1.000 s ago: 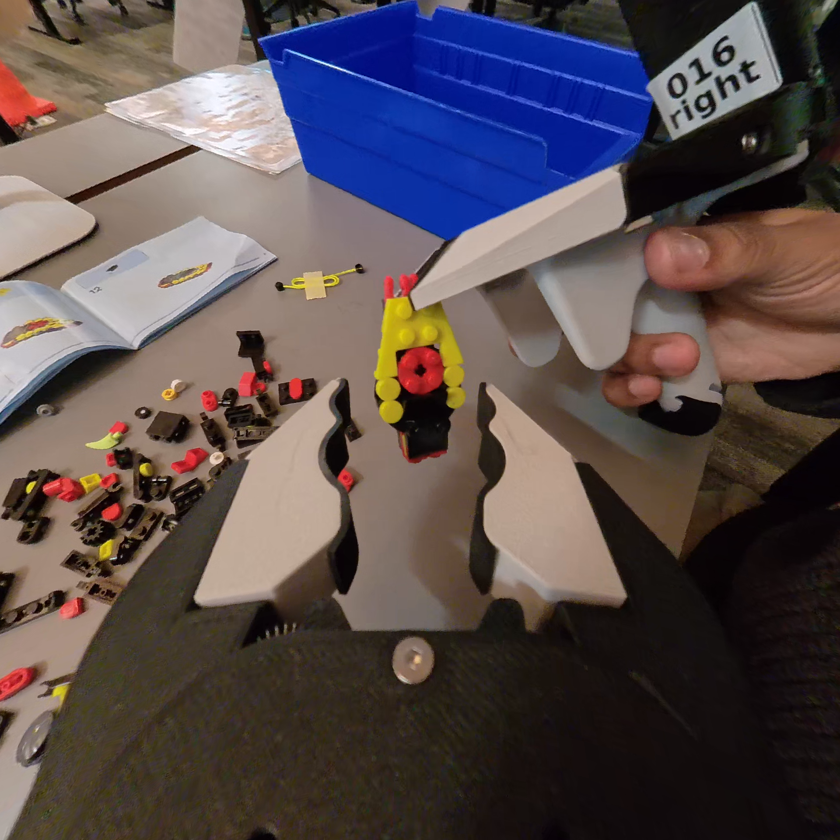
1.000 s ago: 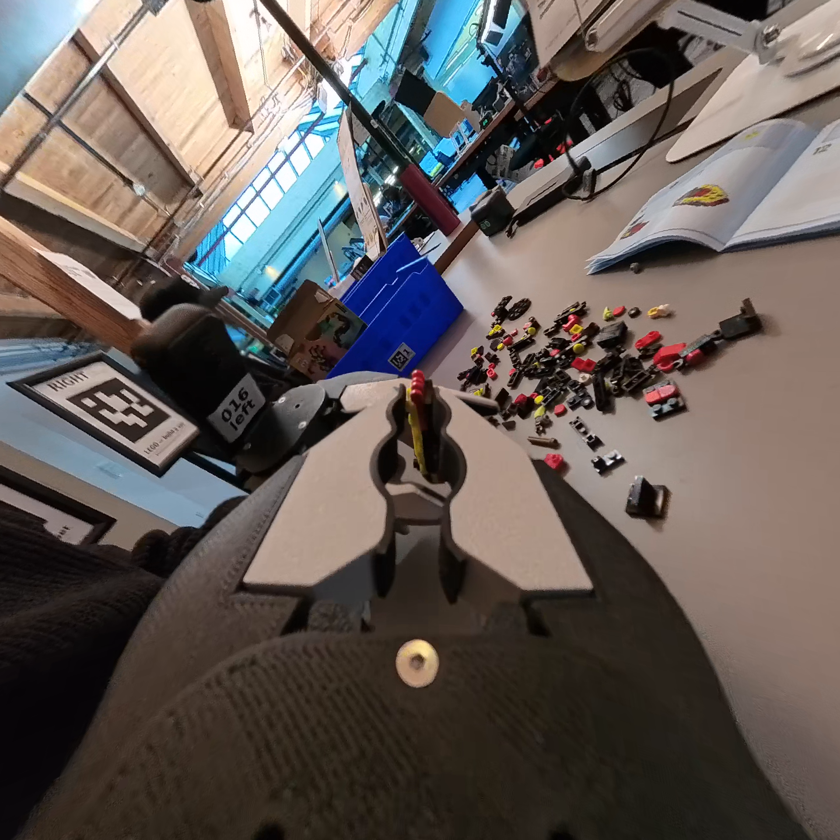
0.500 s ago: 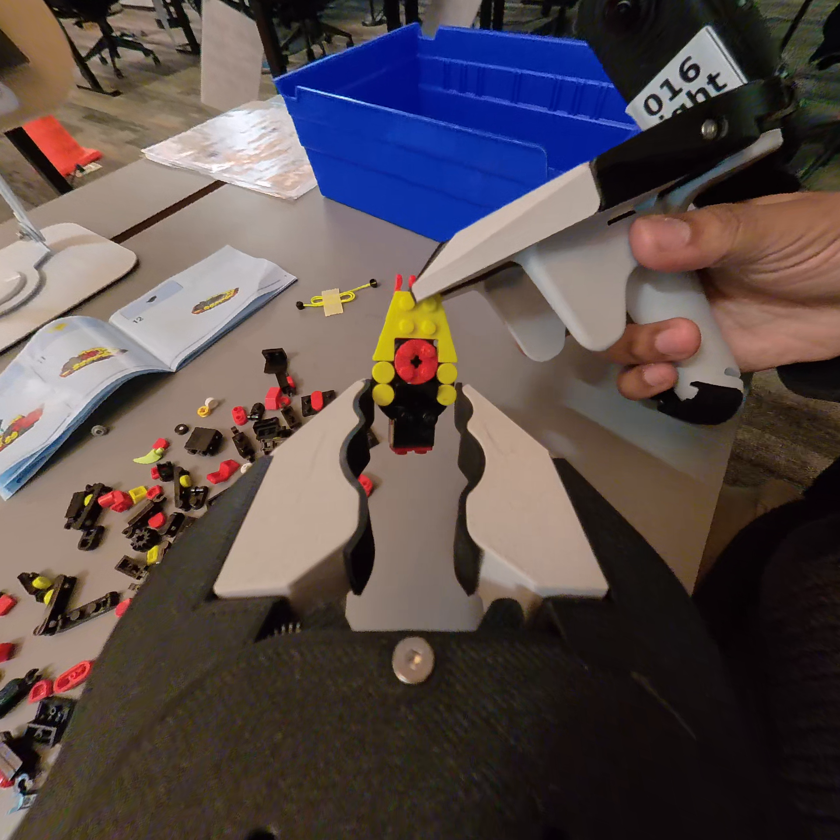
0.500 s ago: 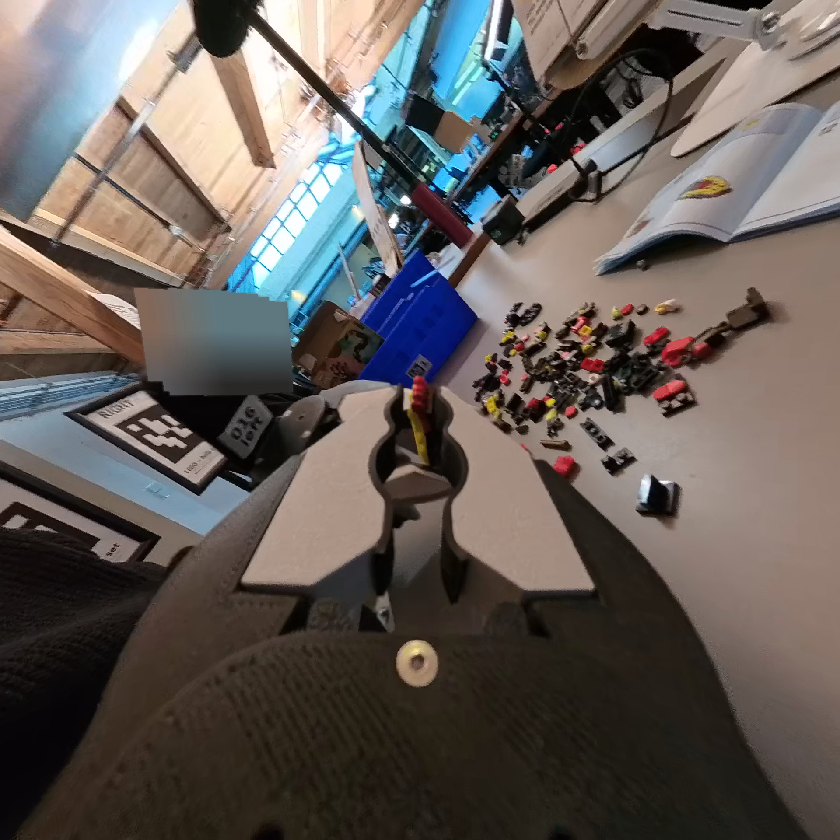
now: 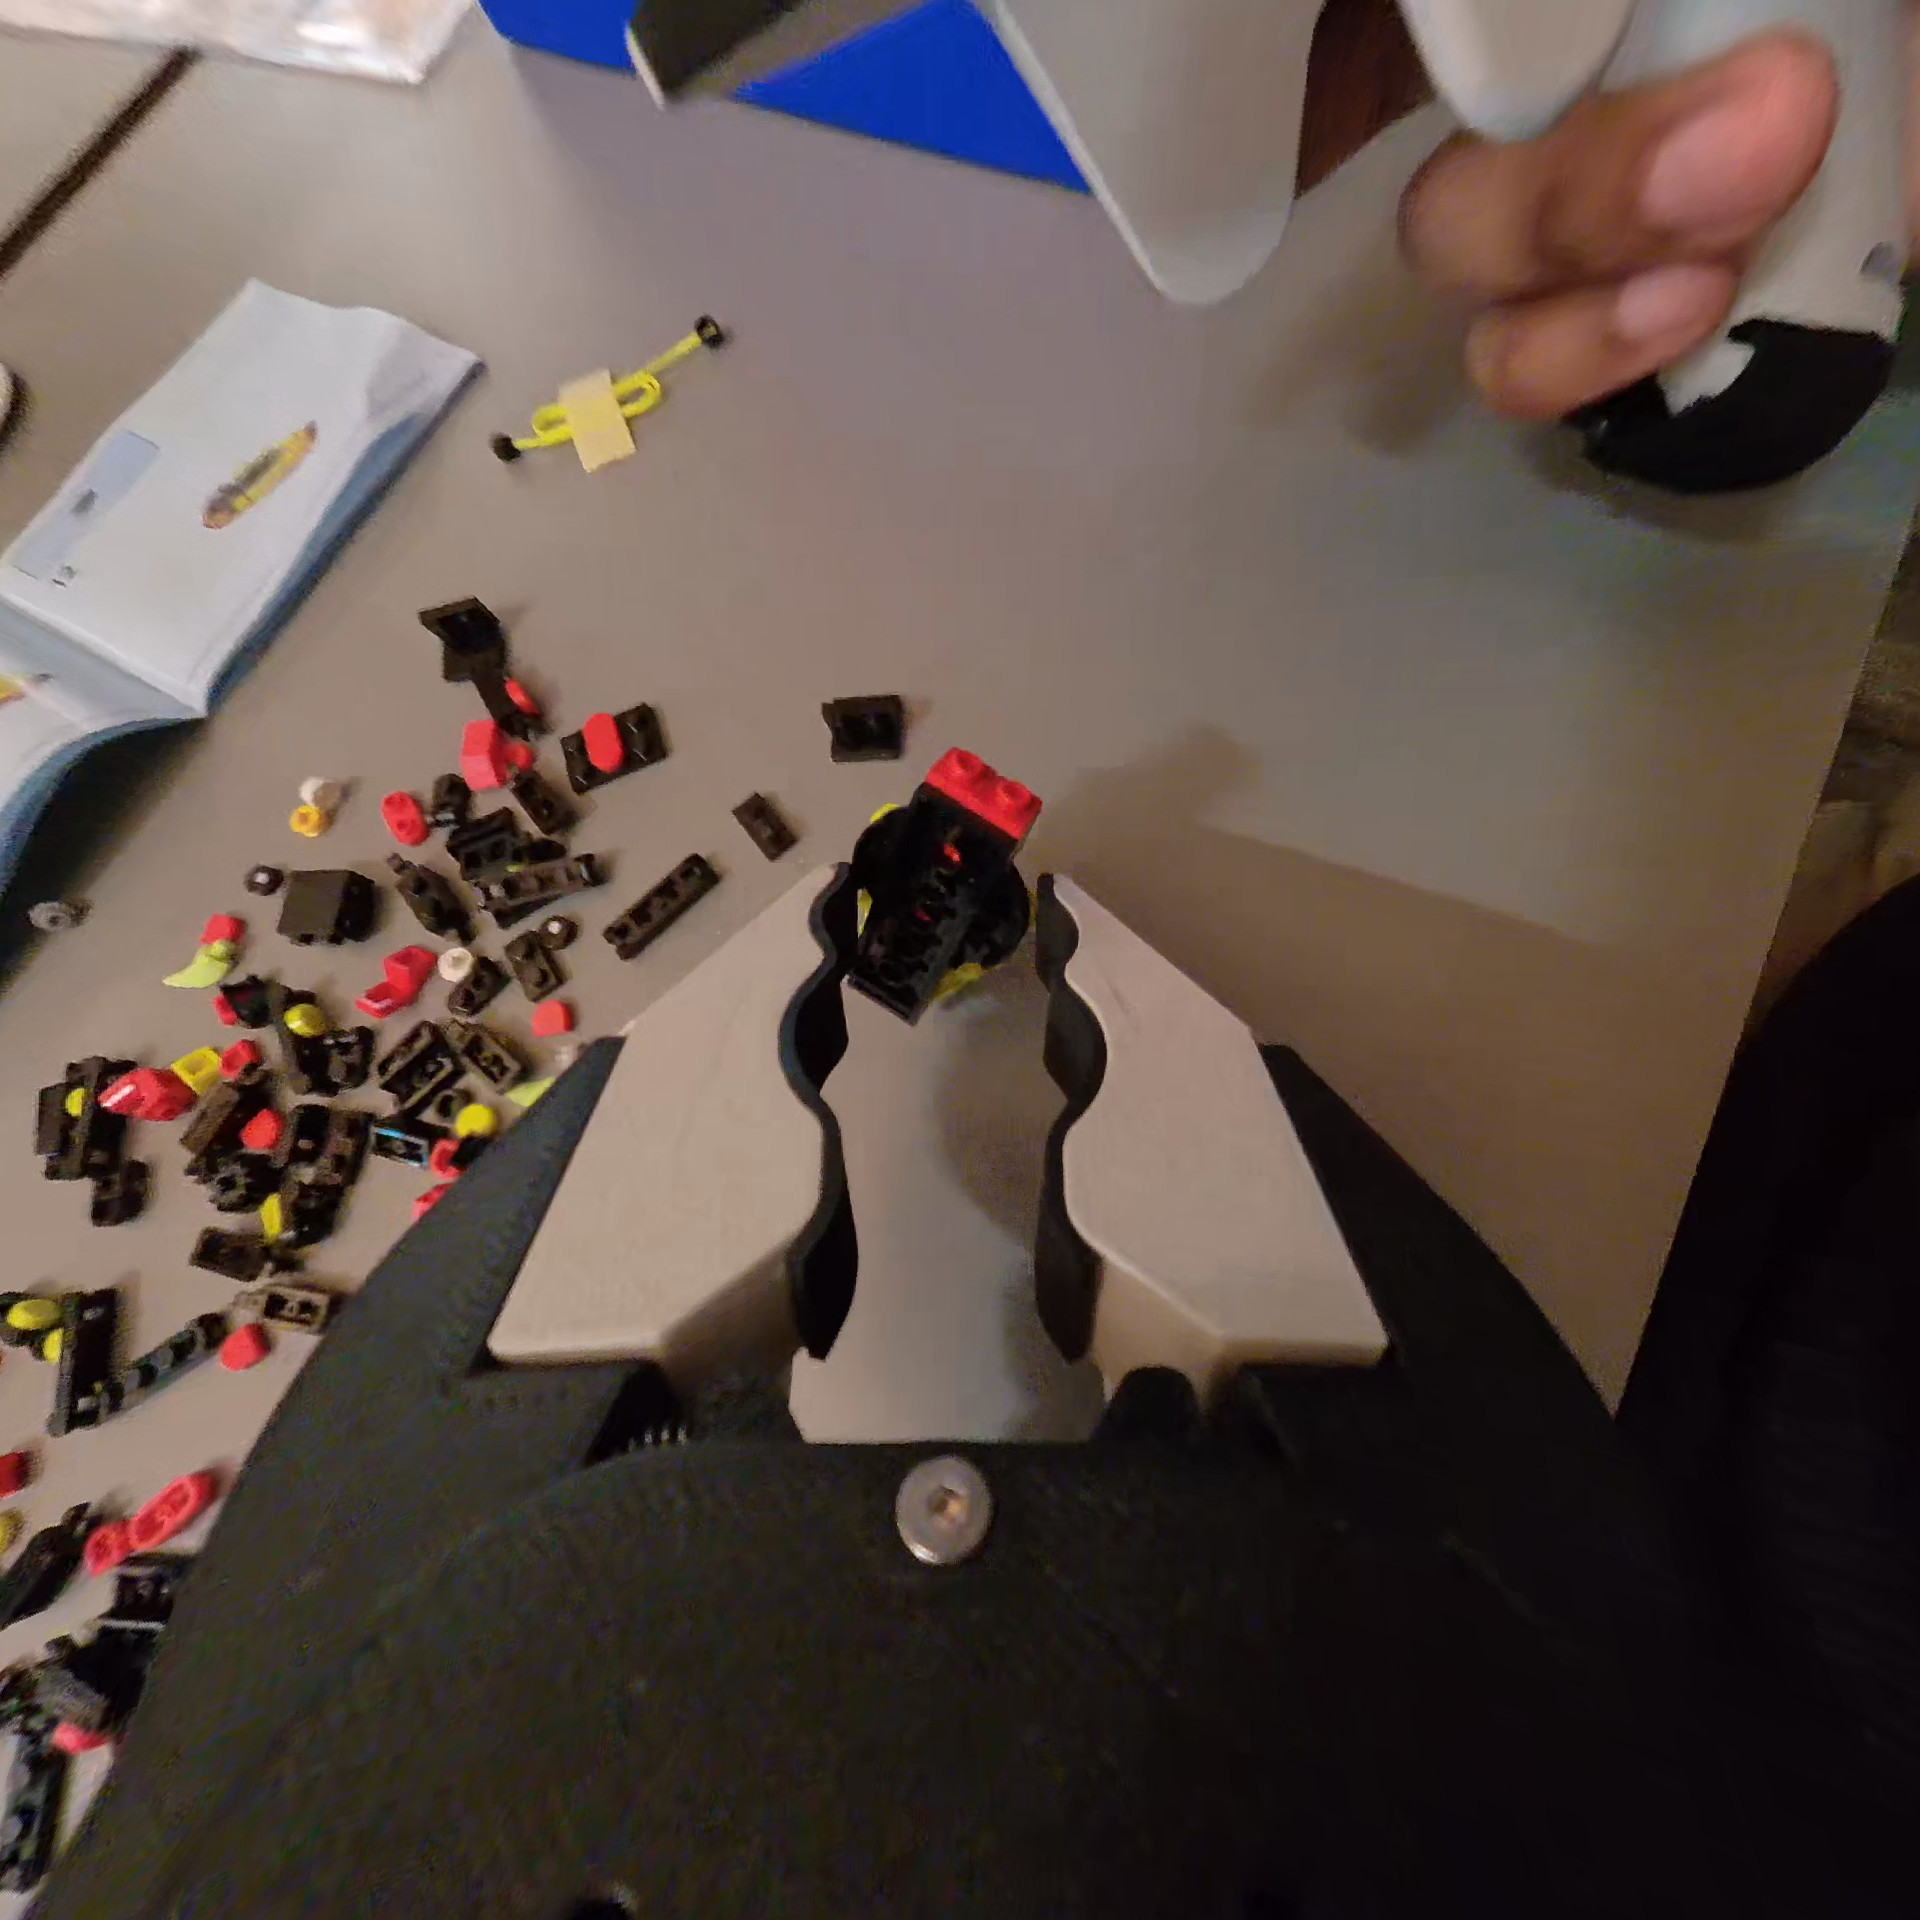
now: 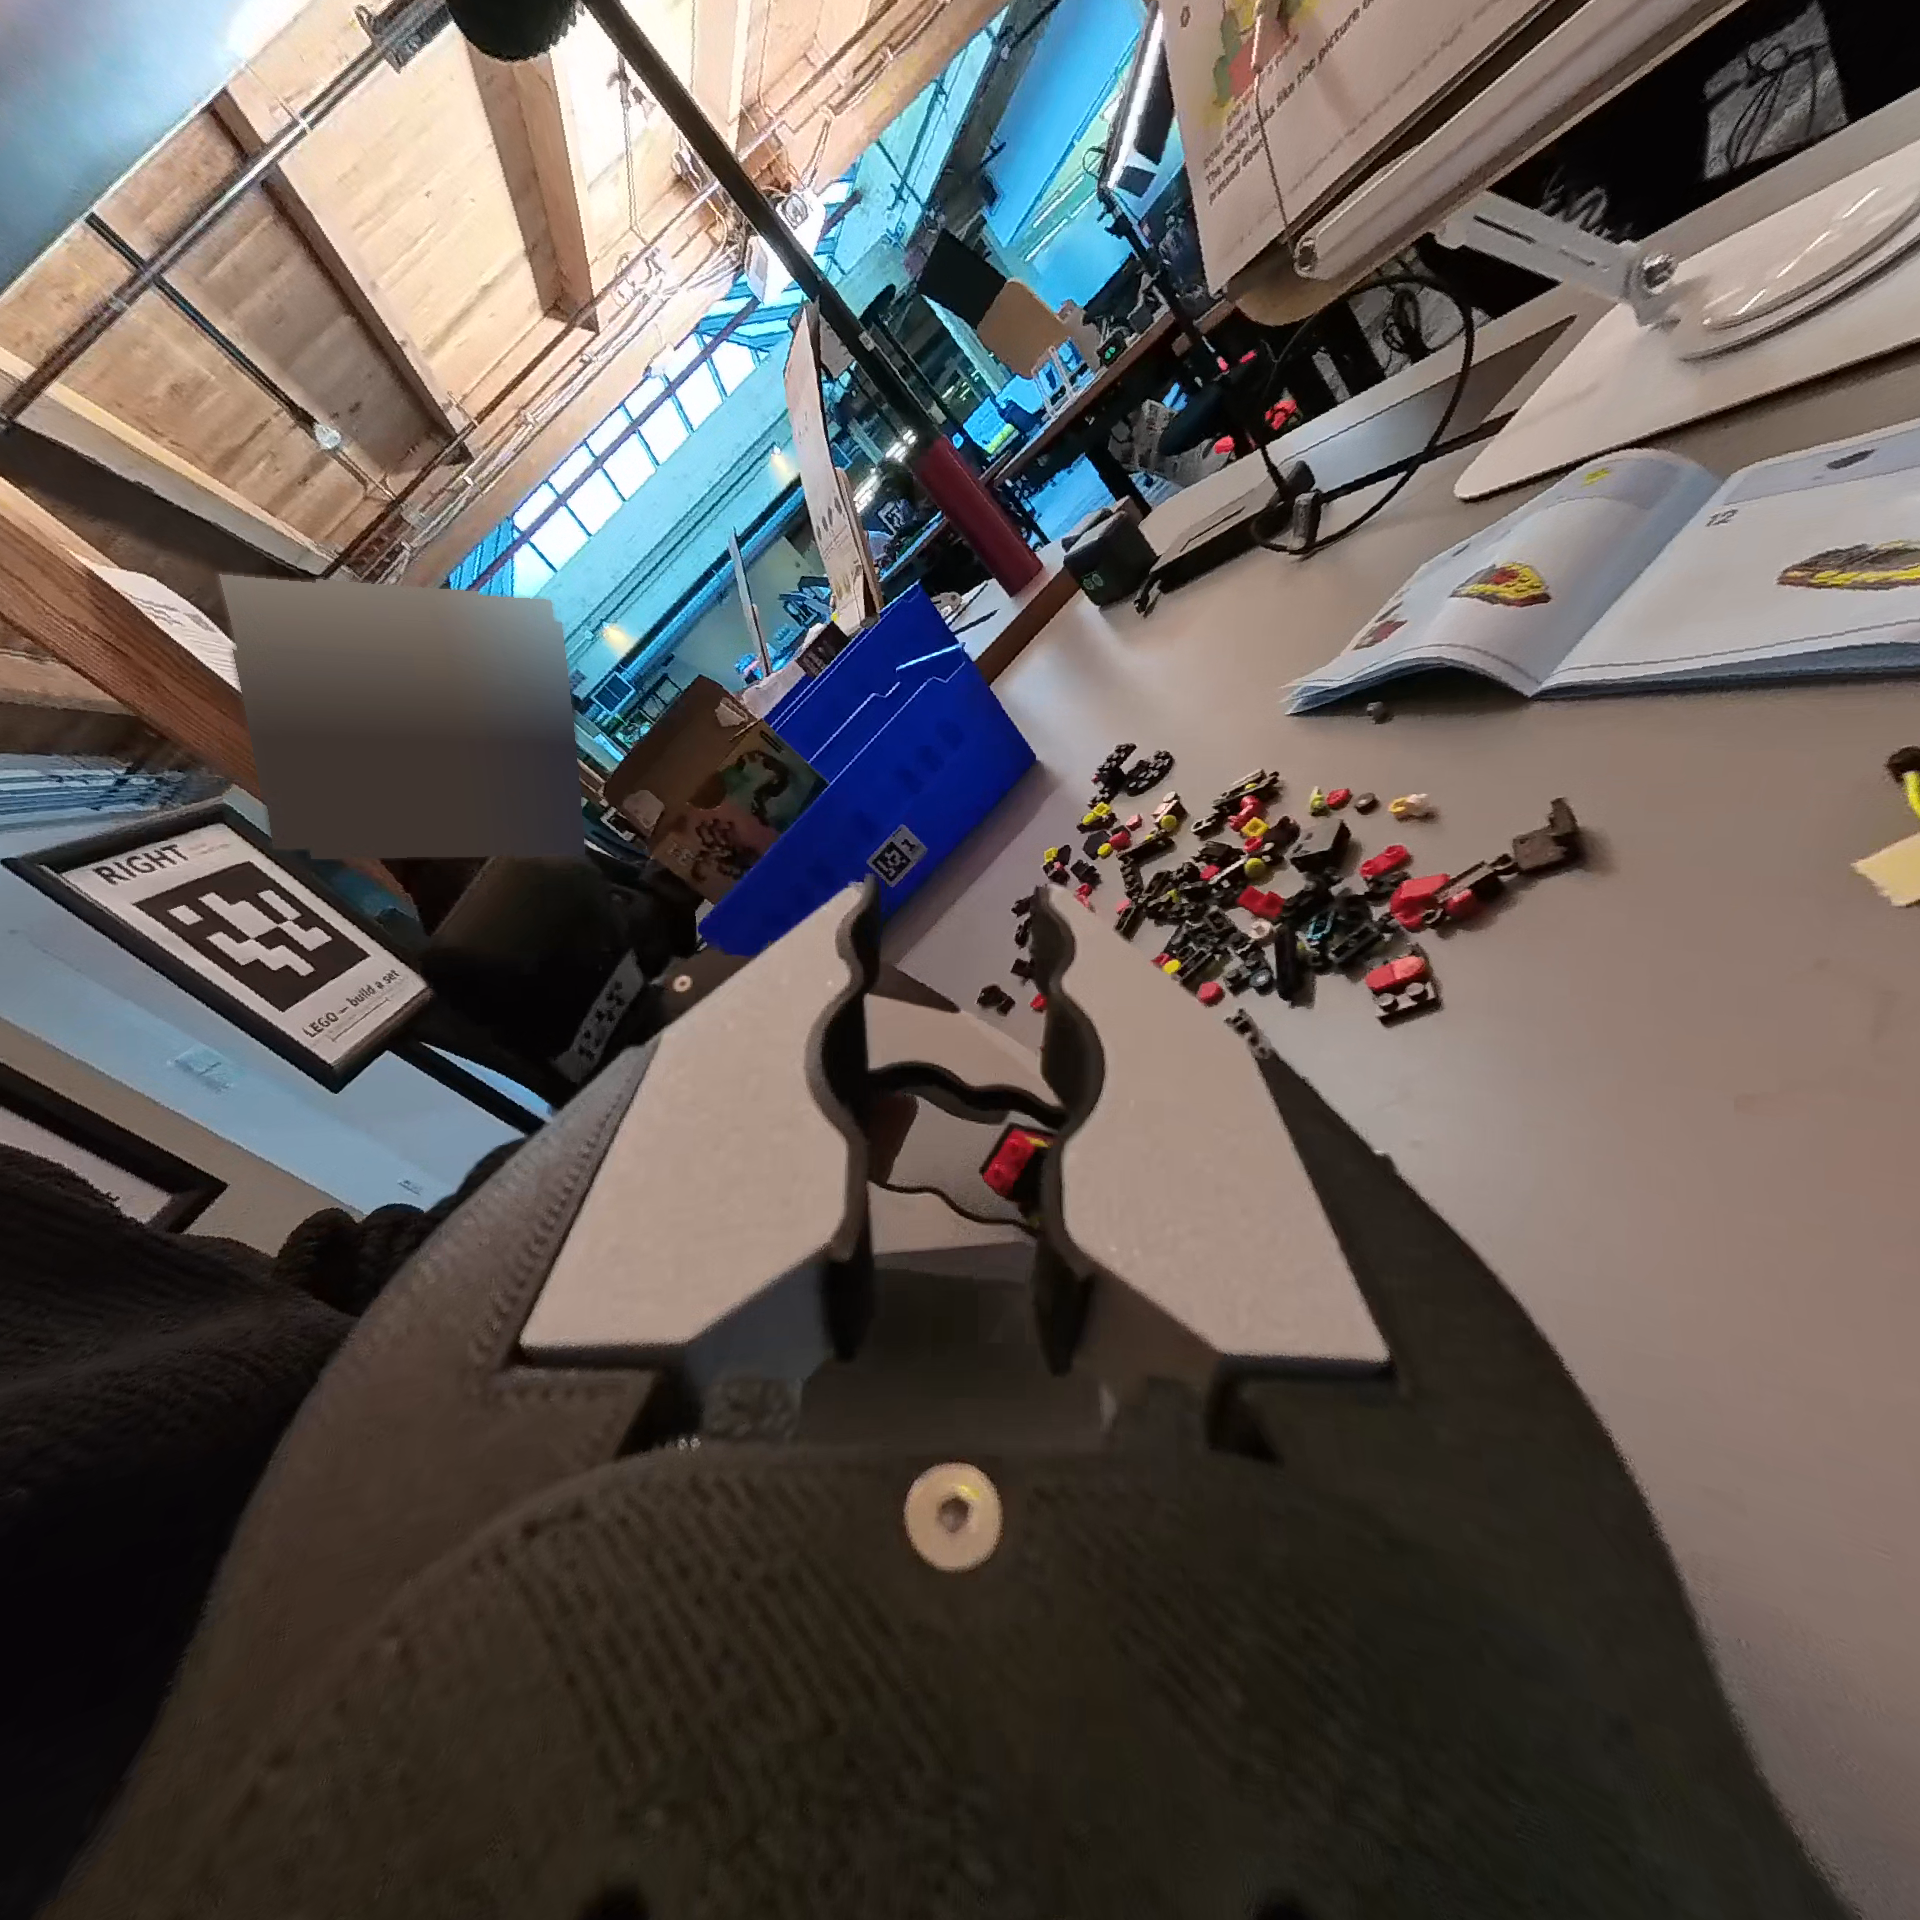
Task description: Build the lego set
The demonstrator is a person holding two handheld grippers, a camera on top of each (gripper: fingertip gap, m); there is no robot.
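My left gripper (image 5: 935,894) is shut on the small lego model (image 5: 930,914), a black body with yellow bits and a red two-stud brick (image 5: 982,795) at its far end. Both pads press on its black round sides. The model sits over the grey table (image 5: 1143,582). My right gripper (image 6: 951,914) is open and empty. It hovers above the left gripper, and the red brick (image 6: 1013,1158) shows through its gap. In the left wrist view the right gripper's finger (image 5: 727,42) and the hand (image 5: 1610,208) holding it are at the top, blurred.
Many loose black, red and yellow pieces (image 5: 312,1039) lie left of the model and also show in the right wrist view (image 6: 1268,894). An open instruction booklet (image 5: 208,499) lies far left. A yellow string with tape (image 5: 603,405) and a blue bin (image 5: 914,94) are beyond. My right fingertips sit around 12 cm from my left ones.
My left gripper closed on the model while the right one still held it. The right gripper then opened, let go and lifted away. The left gripper tilted downwards with the model.
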